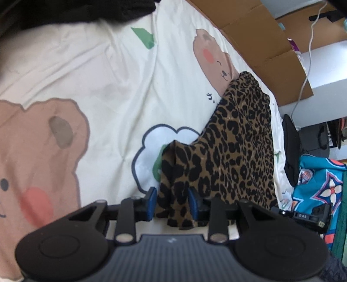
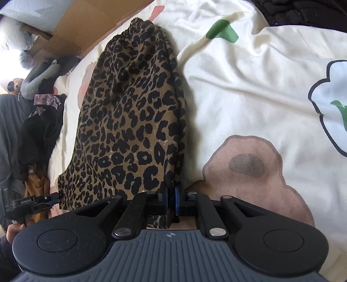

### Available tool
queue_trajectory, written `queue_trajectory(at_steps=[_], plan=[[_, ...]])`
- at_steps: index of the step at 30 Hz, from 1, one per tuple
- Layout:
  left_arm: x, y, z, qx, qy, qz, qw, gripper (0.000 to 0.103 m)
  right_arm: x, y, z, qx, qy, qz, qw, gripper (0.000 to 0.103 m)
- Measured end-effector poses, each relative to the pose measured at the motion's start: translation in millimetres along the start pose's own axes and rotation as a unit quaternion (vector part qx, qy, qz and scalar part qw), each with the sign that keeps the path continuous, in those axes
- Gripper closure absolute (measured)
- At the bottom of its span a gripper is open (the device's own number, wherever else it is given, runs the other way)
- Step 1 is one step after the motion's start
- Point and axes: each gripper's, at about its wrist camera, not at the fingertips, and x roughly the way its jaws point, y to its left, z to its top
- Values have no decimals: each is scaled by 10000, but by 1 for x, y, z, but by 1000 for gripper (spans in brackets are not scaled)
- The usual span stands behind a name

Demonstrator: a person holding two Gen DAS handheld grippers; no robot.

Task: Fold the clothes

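Note:
A leopard-print garment (image 1: pixel 234 151) lies stretched along the right side of a cream bedspread (image 1: pixel 104 71) printed with bears. My left gripper (image 1: pixel 172 200) is at its near corner, blue pads clearly apart, with a bunch of the cloth lying between them and hanging below. In the right wrist view the same garment (image 2: pixel 130 117) runs away from me, and my right gripper (image 2: pixel 171 199) is shut on its near right corner, pads almost touching. The left gripper (image 2: pixel 52 198) shows at the garment's other near corner. The right gripper's tip (image 1: pixel 303 214) peeks in at the far right.
Flattened cardboard (image 1: pixel 260 43) lines the bed's far edge. Dark clothing (image 2: pixel 39 134) is piled beside the bed, and black fabric (image 1: pixel 65 10) lies at the top. A blue patterned cloth (image 1: pixel 318 186) hangs off the right. A hand (image 2: pixel 13 232) holds the left gripper.

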Motion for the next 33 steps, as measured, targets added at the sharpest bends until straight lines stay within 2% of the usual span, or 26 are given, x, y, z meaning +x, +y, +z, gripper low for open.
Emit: queue_trajectory(at_steps=[4,10,13,15,16,20,23,27,31,33], plan=[[6,2,0,239,42,5,9997,61,1,1,2,0,65,-51,10000,99],[16,9,3,248,169,-362,9989,60,1,3,3,-24,136,-94,9999,98],[20,10,4,255,241,-536,9979,61,0,3,3,-11,142,-62,9999,98],[20,11,4,258,308,-594,9974,65,-1,2,3,6,140,-34,9999,98],[18,12,4,234,338,-611,9973,70,-2,1,3,20,139,-18,9999,98],[6,20,3,24,327,-976,9947,72,-1,-3,2,84,145,45,9998,98],[8,23,4,71,320,-834,9960,71,3,-8,0,141,164,53,9998,95],[20,27,7,24,344,-770,9964,69,6,-17,-4,308,139,211,9992,93],[30,24,12,97,373,-881,9954,66,8,-28,-7,541,100,537,9970,91],[35,24,15,102,377,-993,9943,65,9,-33,-8,669,68,732,9950,81]])
